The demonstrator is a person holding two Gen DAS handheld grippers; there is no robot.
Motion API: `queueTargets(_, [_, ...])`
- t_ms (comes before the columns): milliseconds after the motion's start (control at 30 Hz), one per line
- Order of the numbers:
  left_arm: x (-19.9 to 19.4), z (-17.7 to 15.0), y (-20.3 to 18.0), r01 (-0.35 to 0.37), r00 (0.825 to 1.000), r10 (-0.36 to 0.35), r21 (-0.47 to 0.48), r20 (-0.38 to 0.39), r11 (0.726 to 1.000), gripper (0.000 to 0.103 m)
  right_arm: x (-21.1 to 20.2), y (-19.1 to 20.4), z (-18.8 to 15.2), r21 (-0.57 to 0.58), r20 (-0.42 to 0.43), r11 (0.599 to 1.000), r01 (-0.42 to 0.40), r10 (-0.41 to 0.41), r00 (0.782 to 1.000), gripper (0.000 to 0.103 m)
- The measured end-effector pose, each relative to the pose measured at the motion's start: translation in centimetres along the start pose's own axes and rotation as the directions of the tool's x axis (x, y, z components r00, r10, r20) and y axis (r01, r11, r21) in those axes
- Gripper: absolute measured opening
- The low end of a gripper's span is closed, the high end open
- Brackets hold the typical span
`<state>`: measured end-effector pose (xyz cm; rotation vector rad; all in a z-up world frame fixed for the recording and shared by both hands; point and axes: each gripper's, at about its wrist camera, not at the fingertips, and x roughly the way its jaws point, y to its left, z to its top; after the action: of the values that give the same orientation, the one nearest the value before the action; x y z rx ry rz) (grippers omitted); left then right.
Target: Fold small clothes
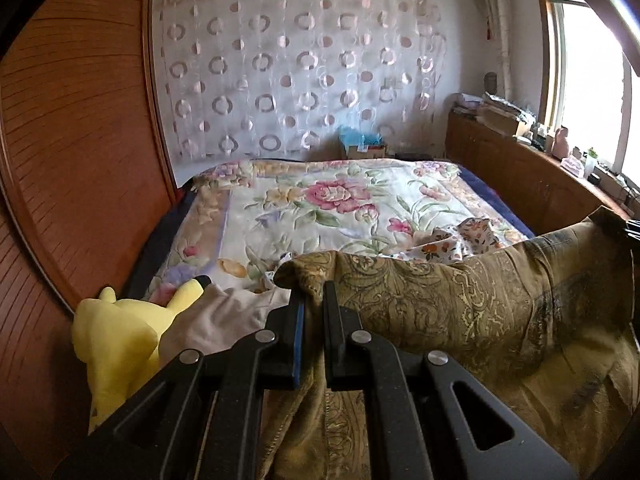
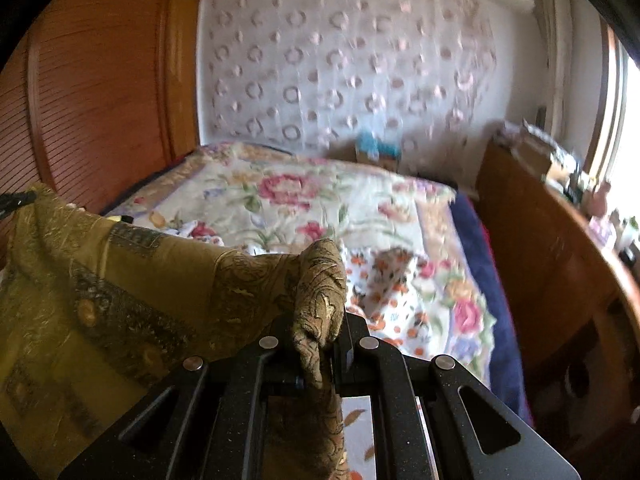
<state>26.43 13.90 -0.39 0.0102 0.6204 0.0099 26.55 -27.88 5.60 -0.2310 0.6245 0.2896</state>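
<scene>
While both grippers pinch one top corner each of the olive cloth (image 1: pixel 460 300), it hangs between them above the near edge of the bed (image 1: pixel 320 208). The left gripper (image 1: pixel 314 300) and right gripper (image 2: pixel 320 344) should, I think, keep the top edge tight and level, then lay it flat on the bed before folding.

Floral bedspread (image 1: pixel 320 208), yellow plush toy (image 1: pixel 116 332), circle-patterned curtain (image 1: pixel 296 68), possibly cluttered sideboard (image 1: pixel 520 160)

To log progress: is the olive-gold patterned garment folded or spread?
Spread, not folded: olive-gold patterned garment hangs stretched between left gripper and right gripper, each pinching one corner.
</scene>
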Motion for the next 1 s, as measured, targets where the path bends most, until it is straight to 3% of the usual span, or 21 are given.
queueTargets(167, [1.3,-0.4,-0.1,0.001,1.000,0.000,0.015,-0.027,1.000,0.009,1.8,-0.6,2.1,0.019,-0.063,1.000,-0.021,0.022,0.998,0.010])
queueTargets(300, [3.0,-0.9,0.6,-0.003,0.999,0.004,0.014,-0.053,1.000,0.013,3.3,-0.5,2.4,0.002,-0.104,1.000,-0.010,0.011,0.995,0.023])
queueTargets(433, [2.6,-1.9,1.5,0.039,0.997,-0.041,-0.036,-0.070,0.999,0.046,2.3,-0.6,0.6,-0.015,-0.089,1.000,0.020,-0.021,0.996,0.056])
queueTargets(500, [1.6,-2.9,1.8,0.068,0.994,-0.072,-0.050,-0.076,0.996,0.054,1.7,-0.3,-0.7,0.000,-0.087,1.000,0.010,-0.010,0.996,0.062])
queueTargets(567, [0.8,-4.1,1.8,0.072,0.993,-0.076,-0.049,-0.086,0.996,0.068,0.3,-0.3,-1.9,0.004,-0.101,1.000,0.009,-0.008,0.995,0.063])
queueTargets(833, [-0.5,-8.6,1.4,0.027,0.988,-0.034,-0.045,-0.152,0.999,0.070,-5.1,-1.5,-5.9,0.080,-0.151,0.997,0.002,0.010,0.988,0.063])
queueTargets(1000, [-0.3,-9.0,1.0,0.014,0.984,-0.019,-0.028,-0.175,1.000,0.070,-7.0,-2.0,-7.4,0.123,-0.196,0.992,0.008,0.017,0.980,0.063])
